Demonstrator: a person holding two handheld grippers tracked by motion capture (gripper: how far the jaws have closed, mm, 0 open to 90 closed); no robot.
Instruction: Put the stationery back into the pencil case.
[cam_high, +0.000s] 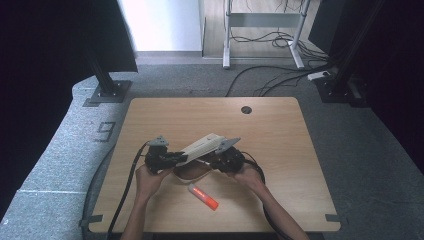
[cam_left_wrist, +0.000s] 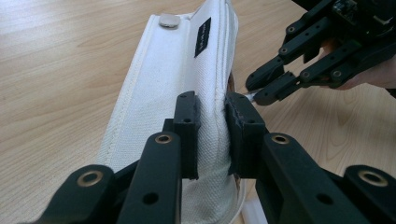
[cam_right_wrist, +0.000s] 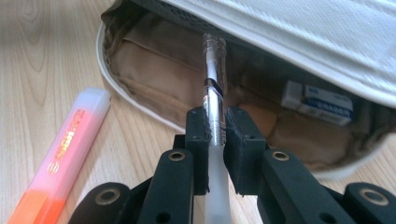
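Note:
A white fabric pencil case (cam_high: 202, 146) lies open on the wooden table, its tan lining (cam_right_wrist: 187, 74) showing. My left gripper (cam_left_wrist: 214, 135) is shut on the case's raised white lid (cam_left_wrist: 173, 84) and holds it up. My right gripper (cam_right_wrist: 215, 135) is shut on a clear pen (cam_right_wrist: 214, 88), whose capped tip points into the case's opening. An eraser (cam_right_wrist: 317, 103) in a white and blue sleeve lies inside the case. In the left gripper view the right gripper (cam_left_wrist: 254, 95) hangs at the lid's right edge. An orange highlighter (cam_high: 203, 196) lies on the table in front of the case.
The highlighter (cam_right_wrist: 60, 154) lies just left of my right gripper. A round cable hole (cam_high: 246, 109) sits near the table's far edge. Black cables trail off the front of the table from both grippers. Bare wood (cam_high: 280, 135) surrounds the case.

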